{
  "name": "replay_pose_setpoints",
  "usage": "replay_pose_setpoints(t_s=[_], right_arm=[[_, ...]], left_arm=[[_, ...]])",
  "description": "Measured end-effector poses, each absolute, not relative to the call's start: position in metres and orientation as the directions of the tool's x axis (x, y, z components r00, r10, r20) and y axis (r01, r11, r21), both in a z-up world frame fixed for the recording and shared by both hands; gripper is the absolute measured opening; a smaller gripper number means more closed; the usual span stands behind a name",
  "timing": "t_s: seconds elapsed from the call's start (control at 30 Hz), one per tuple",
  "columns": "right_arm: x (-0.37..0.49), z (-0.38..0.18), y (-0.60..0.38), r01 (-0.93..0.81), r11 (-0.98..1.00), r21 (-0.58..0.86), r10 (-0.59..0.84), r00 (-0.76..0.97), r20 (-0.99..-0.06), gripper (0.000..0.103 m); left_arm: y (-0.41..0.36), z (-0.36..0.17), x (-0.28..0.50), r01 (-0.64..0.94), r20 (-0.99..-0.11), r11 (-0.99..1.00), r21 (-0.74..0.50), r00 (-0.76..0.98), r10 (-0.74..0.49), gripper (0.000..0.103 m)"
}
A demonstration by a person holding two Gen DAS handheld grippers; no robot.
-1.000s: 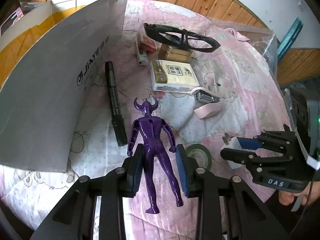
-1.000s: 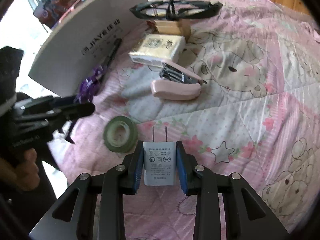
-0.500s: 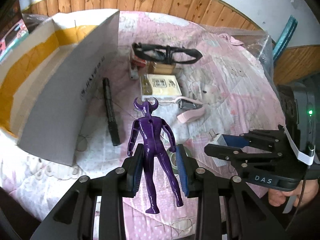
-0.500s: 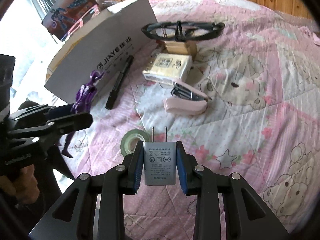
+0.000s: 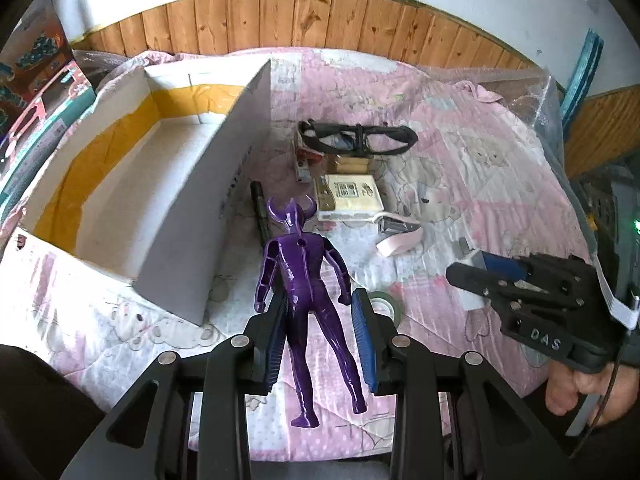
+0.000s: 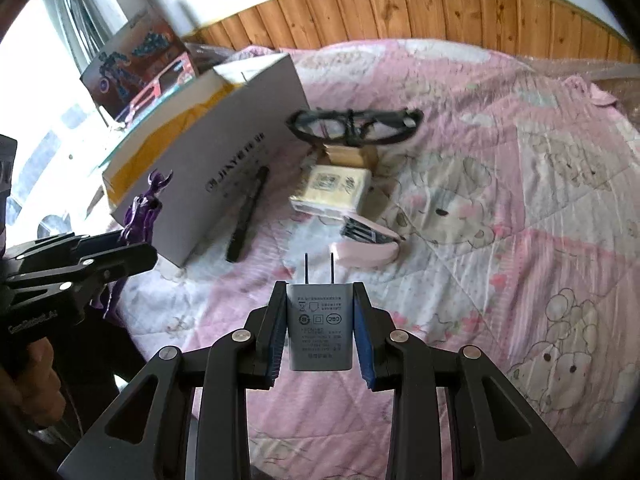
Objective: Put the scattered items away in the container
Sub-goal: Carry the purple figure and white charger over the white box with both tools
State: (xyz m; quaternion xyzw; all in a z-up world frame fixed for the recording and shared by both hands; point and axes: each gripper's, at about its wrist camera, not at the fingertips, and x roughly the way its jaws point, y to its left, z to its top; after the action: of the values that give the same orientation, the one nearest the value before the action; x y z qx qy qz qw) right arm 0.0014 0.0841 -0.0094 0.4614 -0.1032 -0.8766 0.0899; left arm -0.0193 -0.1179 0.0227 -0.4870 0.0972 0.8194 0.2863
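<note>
**A:** Left wrist view, going left to right: box [image 5: 120, 184] sits open on the bed [image 5: 460, 92], looks empty so far. Left tongs [image 5: 320, 332] are clamped on the purple figure [image 5: 304, 276] around its hips, held up off the quilt just beside the box's near wall. Right tongs [image 5: 476, 276] are over on the right, closed on the charger [image 5: 472, 280].

**B:** So it's the carry step, both loaded?

**A:** Yep. In the right wrist view the charger [image 6: 320, 326] is pinched flat between the pads, prongs forward. I'd guess next is swinging both up over the box wall and letting go inside. Needs enough height to clear that rim.

**B:** Changed from a second ago?

**A:** Both tongs have lifted and pulled back; the box inside is visible now. Pen [image 6: 246, 216], glasses [image 6: 354, 126], stapler [image 6: 366, 250], tape [image 5: 386, 304] haven't budged.
</note>
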Motion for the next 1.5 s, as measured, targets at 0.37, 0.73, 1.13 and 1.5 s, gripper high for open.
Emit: replay_pose_setpoints(t_s=[0.37, 0.73, 1.13, 1.5], right_arm=[[-0.005, 0.015, 0.045, 0.083, -0.968, 0.237, -0.240, -0.581, -0.778, 0.032], [-0.029, 0.039, 0.018, 0.101, -0.976, 0.192, -0.215, -0.584, -0.783, 0.032], [-0.066, 0.062, -0.013, 0.149, -0.977, 0.153, -0.212, -0.584, -0.783, 0.032], [-0.095, 0.075, -0.037, 0.187, -0.974, 0.127, -0.214, -0.586, -0.782, 0.032]], left_arm=[[-0.148, 0.064, -0.034, -0.544, -0.801, -0.826, -0.144, -0.426, 0.421, 0.033], [-0.176, 0.089, -0.061, -0.516, -0.751, -0.838, -0.179, -0.478, 0.455, 0.033], [-0.207, 0.093, -0.104, -0.458, -0.737, -0.860, -0.224, -0.498, 0.457, 0.033], [-0.219, 0.086, -0.134, -0.434, -0.745, -0.867, -0.244, -0.489, 0.455, 0.033]])
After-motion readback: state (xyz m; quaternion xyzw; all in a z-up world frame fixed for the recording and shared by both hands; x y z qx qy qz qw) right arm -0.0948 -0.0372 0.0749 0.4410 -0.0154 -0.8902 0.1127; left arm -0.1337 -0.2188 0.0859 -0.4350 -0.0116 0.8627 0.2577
